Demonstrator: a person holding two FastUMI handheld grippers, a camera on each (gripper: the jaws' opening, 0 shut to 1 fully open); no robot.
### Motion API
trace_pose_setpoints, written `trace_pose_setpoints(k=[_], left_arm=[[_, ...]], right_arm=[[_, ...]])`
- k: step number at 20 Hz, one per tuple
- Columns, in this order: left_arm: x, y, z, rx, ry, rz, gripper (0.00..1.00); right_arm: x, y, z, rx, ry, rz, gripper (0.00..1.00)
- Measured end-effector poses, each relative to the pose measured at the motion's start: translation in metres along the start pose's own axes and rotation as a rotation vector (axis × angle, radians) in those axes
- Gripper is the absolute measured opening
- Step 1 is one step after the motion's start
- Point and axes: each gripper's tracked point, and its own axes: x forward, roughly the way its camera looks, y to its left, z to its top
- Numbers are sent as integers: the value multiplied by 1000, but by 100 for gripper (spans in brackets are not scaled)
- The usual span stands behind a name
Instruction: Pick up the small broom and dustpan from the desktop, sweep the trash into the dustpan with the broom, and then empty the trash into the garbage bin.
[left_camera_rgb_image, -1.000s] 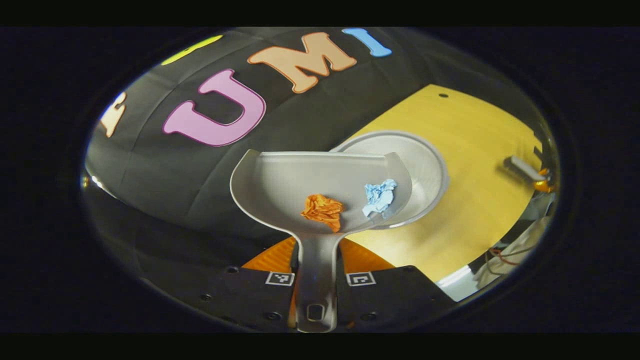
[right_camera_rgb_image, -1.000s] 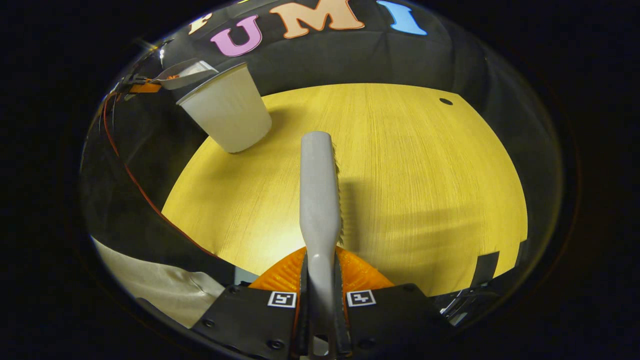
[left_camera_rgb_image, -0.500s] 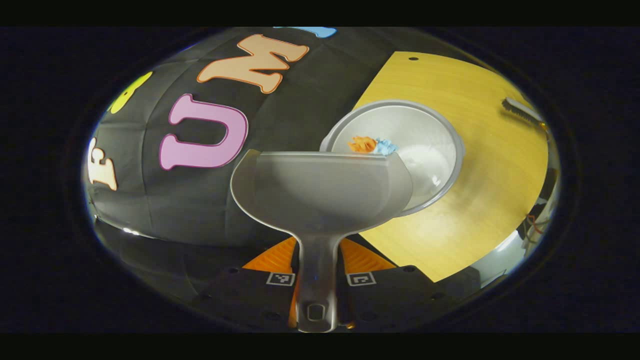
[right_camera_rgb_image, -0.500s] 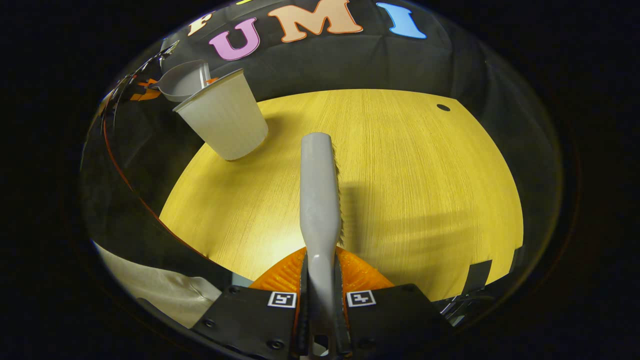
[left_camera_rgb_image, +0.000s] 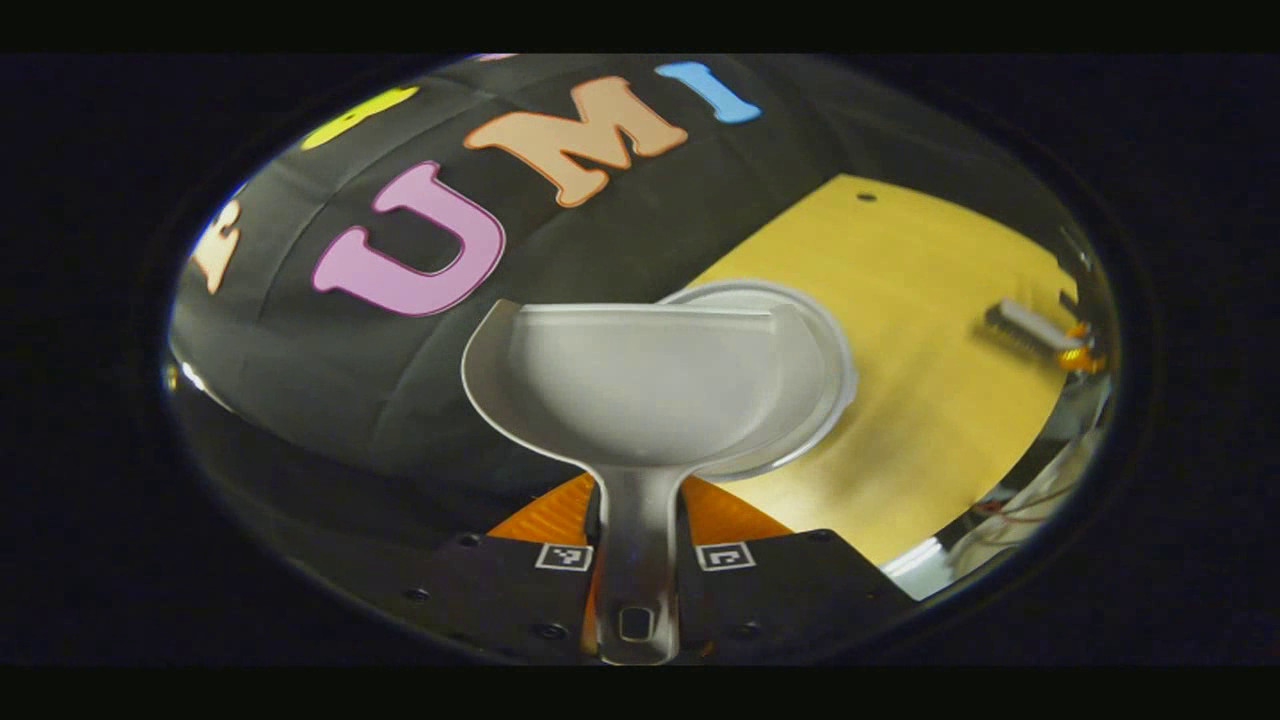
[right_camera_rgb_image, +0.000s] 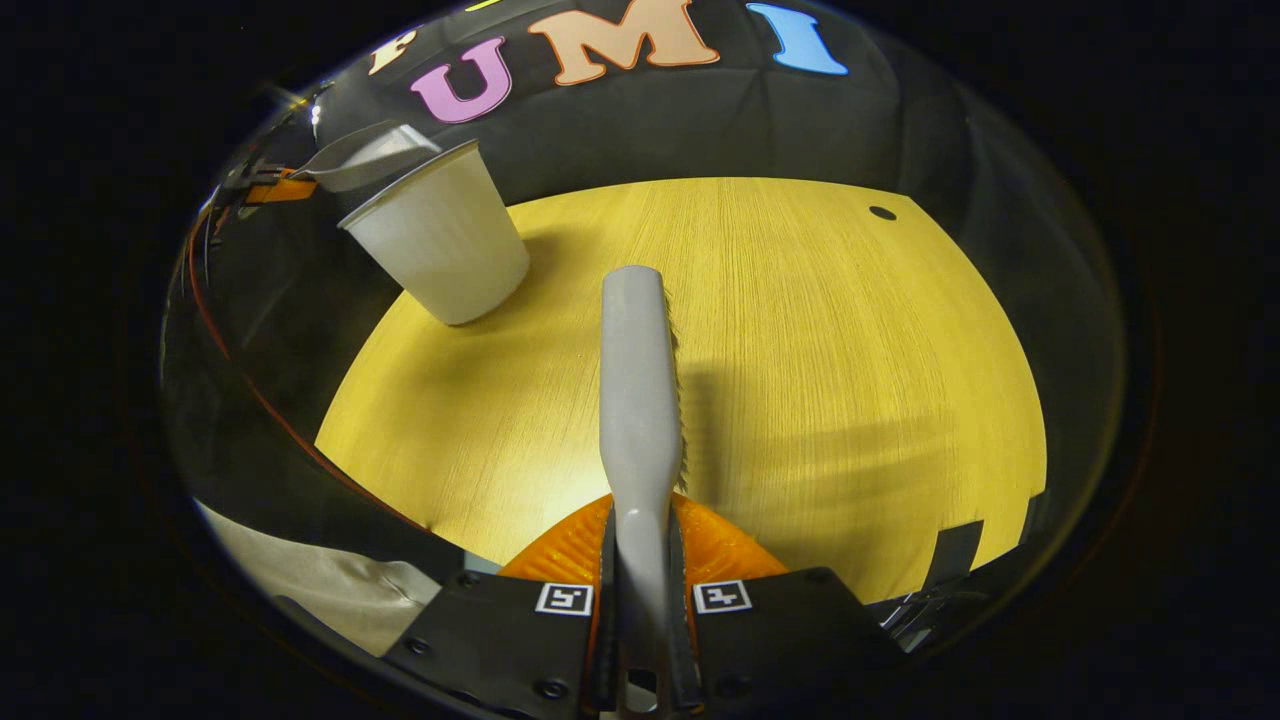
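My left gripper (left_camera_rgb_image: 638, 520) is shut on the handle of the grey dustpan (left_camera_rgb_image: 640, 385), held in the air with its scoop bare. Just behind the scoop is the rim of the pale round garbage bin (left_camera_rgb_image: 835, 345), its inside hidden by the pan. In the right gripper view the bin (right_camera_rgb_image: 440, 245) stands at the table's far left corner, and the dustpan (right_camera_rgb_image: 355, 160) hovers over its left rim, held by the left gripper (right_camera_rgb_image: 265, 185). My right gripper (right_camera_rgb_image: 640, 530) is shut on the grey broom (right_camera_rgb_image: 640, 380), held above the table. The broom (left_camera_rgb_image: 1030, 328) appears at the right of the left gripper view.
The yellow wooden table (right_camera_rgb_image: 850, 380) stretches ahead of the broom, with a small dark hole (right_camera_rgb_image: 882, 213) near its far right corner. A pale sleeve (right_camera_rgb_image: 320, 590) and a red cable (right_camera_rgb_image: 250, 370) lie at the lower left.
The orange and blue paper balls slid out of the tipped dustpan into the bin. The pan has since swung back to near level. The broom stayed almost still.
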Motion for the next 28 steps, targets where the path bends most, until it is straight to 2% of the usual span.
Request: trace_pose_setpoints(k=[2,4,7,9,11,13,19,23,28], left_arm=[[-5,-34,23,-113,-103,-63,21],[-10,-74,39,-169,-163,-99,25],[-20,-127,57,-134,-230,-67,23],[-19,-180,56,-125,-228,-116,21],[-14,-230,48,-153,-207,-186,26],[-3,-273,28,-215,-160,-219,23],[35,-353,-76,-438,65,-187,23],[31,-374,-111,-565,149,-161,24],[31,-376,-115,-591,195,-97,24]], right_arm=[[-3,-3,1,19,-8,3,22],[-7,-10,1,33,-16,-2,22],[-14,-20,3,58,-25,-9,22],[-17,-31,-1,51,-13,-10,22],[-20,-46,-6,35,0,-20,22],[-19,-53,-7,29,10,-17,22],[2,-76,-15,14,56,-57,20],[20,-74,-19,23,92,-60,22],[34,-79,-17,25,111,-61,22]])
